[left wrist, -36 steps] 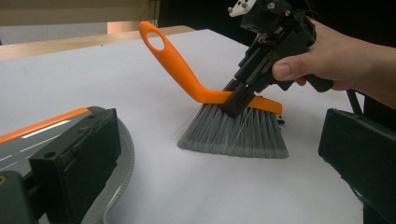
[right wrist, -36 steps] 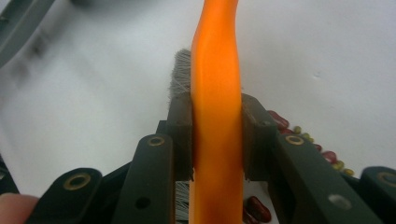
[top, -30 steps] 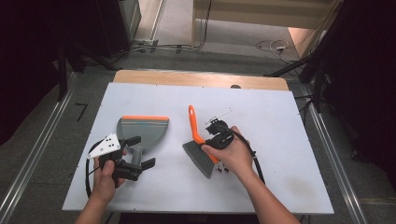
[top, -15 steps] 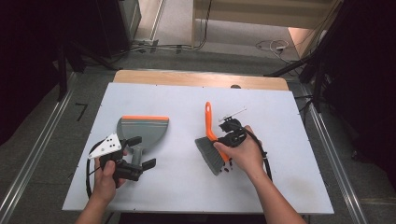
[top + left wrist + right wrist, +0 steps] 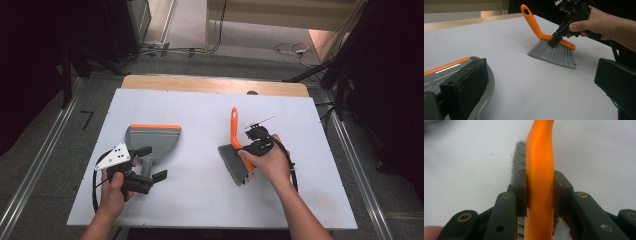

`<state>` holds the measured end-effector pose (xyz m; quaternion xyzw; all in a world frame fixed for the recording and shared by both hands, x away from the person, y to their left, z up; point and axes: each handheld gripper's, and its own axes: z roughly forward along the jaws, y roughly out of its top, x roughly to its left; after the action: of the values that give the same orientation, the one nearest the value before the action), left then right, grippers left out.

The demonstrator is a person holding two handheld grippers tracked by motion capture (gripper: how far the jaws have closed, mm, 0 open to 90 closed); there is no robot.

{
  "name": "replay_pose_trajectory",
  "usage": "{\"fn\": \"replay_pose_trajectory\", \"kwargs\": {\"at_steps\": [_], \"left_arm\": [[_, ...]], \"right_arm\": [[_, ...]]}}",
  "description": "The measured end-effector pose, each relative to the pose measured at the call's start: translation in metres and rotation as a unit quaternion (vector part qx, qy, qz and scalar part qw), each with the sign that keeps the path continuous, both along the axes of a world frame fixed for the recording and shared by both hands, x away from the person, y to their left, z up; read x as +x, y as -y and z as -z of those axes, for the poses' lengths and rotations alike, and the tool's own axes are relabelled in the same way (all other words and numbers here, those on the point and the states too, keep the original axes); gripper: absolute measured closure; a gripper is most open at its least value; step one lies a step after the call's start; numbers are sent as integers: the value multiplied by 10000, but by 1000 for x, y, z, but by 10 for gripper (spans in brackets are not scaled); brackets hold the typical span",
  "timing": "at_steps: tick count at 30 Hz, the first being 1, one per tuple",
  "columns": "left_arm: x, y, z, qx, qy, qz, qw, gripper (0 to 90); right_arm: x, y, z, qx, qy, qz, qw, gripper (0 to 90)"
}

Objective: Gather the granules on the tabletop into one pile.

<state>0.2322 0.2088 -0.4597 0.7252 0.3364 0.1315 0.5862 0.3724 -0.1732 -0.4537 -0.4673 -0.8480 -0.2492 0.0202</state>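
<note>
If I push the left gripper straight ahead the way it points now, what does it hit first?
Probably the brush, held in the right gripper. The left gripper has open jaws with bare table between them, and the brush bristles lie ahead across it, though depth is hard to judge.

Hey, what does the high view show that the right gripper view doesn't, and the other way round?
High view alone: the grey plastic dustpan with an orange edge, the left hand-held gripper open around its handle, both forearms, and the whole white table.

Right gripper view alone: up close, the right hand-held gripper has its black pads pressed on both sides of the brush's orange back.

Both: the orange-handled hand brush with grey bristles on the white tabletop.
</note>
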Motion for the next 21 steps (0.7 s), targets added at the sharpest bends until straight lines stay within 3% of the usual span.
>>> {"fn": "replay_pose_trajectory", "kwargs": {"at_steps": [6,12,17,21], "left_arm": [[0,0,0,-10,3,-4,10000,0],[1,0,0,-6,-10,-4,10000,0],[1,-1,0,-16,2,-16,10000,0],[1,0,0,-13,-18,-26,10000,0]], "right_arm": [[3,7,0,58,-1,44,10000,673],[2,12,-9,541,32,-176,9984,681],[-5,16,-34,698,344,-601,9952,682],[-16,21,-56,375,762,-1111,9902,682]]}}
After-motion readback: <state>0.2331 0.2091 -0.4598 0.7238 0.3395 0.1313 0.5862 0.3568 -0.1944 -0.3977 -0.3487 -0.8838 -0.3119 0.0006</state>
